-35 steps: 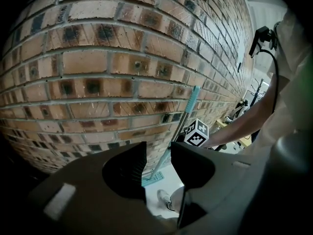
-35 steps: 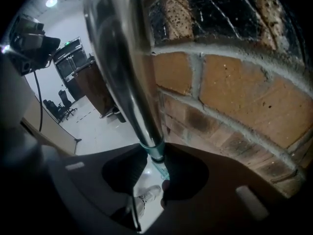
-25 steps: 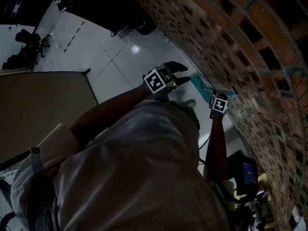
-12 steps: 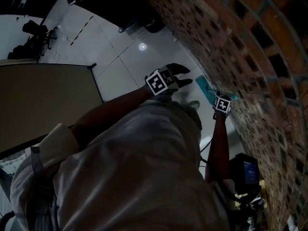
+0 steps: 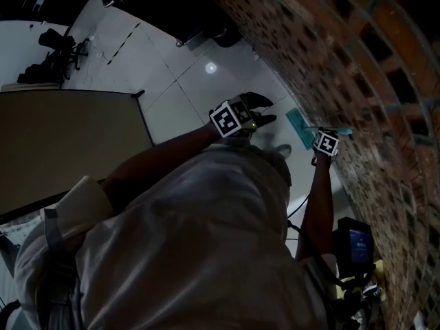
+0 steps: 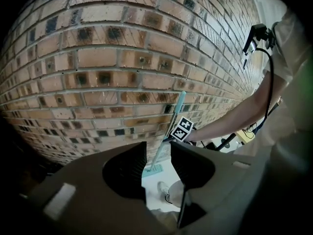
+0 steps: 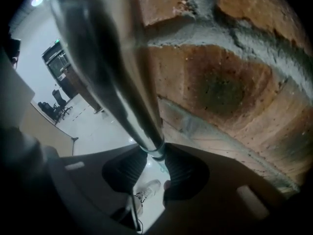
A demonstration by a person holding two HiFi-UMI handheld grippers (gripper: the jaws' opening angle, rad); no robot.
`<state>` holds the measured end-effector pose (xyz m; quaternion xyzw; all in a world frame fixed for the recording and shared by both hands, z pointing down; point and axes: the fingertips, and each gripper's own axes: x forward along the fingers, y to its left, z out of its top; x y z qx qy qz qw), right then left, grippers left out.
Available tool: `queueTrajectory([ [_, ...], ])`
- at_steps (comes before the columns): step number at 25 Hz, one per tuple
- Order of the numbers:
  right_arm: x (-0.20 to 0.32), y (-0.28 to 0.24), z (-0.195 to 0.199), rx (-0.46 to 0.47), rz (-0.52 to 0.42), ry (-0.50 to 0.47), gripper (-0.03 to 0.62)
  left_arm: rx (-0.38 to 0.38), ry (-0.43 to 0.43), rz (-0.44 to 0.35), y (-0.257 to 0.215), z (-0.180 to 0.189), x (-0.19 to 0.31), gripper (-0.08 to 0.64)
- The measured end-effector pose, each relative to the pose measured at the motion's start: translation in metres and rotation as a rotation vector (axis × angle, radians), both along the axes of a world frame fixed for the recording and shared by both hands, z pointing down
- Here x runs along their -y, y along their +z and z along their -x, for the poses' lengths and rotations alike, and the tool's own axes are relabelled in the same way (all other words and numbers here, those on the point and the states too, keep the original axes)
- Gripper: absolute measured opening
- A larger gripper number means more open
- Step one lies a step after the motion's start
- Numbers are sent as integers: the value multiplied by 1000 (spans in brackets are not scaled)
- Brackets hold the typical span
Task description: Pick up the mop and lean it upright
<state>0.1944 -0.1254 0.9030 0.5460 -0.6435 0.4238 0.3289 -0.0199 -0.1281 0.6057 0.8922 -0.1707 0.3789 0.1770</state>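
Mop (image 6: 167,133) stood nearly upright, its teal head (image 5: 300,124) on the floor (image 5: 179,81) at the foot of the brick wall (image 5: 357,60). Over the last second the right gripper (image 7: 155,154), clenched on the metal handle (image 7: 112,67), had carried it nearer that wall, so the lean looked almost made. The left gripper (image 6: 157,155) hung farther from the wall, jaws apart and empty.

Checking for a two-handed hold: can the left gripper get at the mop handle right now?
Probably yes: the left gripper is open and empty, and the mop handle lies straight ahead with nothing between; the right gripper holds it.
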Motion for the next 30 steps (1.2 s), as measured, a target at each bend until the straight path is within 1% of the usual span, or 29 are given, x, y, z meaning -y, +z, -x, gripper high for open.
queueTrajectory([
  [2, 1, 0, -3, 12, 7, 32, 118, 4, 5, 1, 1, -1, -3, 175],
  [3, 2, -1, -3, 30, 4, 44, 138, 5, 6, 1, 1, -1, -4, 175],
  [4, 3, -3, -1, 48, -2, 53, 182, 5, 8, 2, 0, -2, -5, 175],
  [6, 3, -8, 0, 64, -19, 66, 202, 2, 11, 2, 0, -4, -7, 175],
  [10, 2, -16, -1, 68, -54, 88, 239, 0, 19, -3, -1, -8, -8, 175],
  [13, -5, -26, -10, 51, -68, 103, 244, -23, 44, -6, -2, -20, -8, 175],
  [16, -23, -44, -13, 45, -97, 123, 243, -46, 49, 4, -3, -27, -16, 173],
  [19, -35, -81, -24, 53, -182, 170, 241, -96, 64, -12, -6, -43, -13, 164],
  [22, -39, -142, -40, 91, -303, 215, 229, -172, 70, -70, -23, -69, 1, 163],
  [23, -43, -165, -44, 105, -343, 219, 217, -198, 74, -92, -30, -79, 4, 160],
  [25, -52, -210, -53, 110, -423, 209, 213, -250, 84, -130, -44, -101, 8, 158],
  [27, -60, -256, -62, 81, -508, 196, 207, -303, 87, -155, -59, -121, 14, 155],
  [28, -64, -279, -68, 56, -553, 194, 201, -334, 81, -154, -68, -130, 16, 150],
  [30, -76, -323, -83, -8, -636, 195, 186, -413, 63, -127, -92, -147, 14, 149],
])
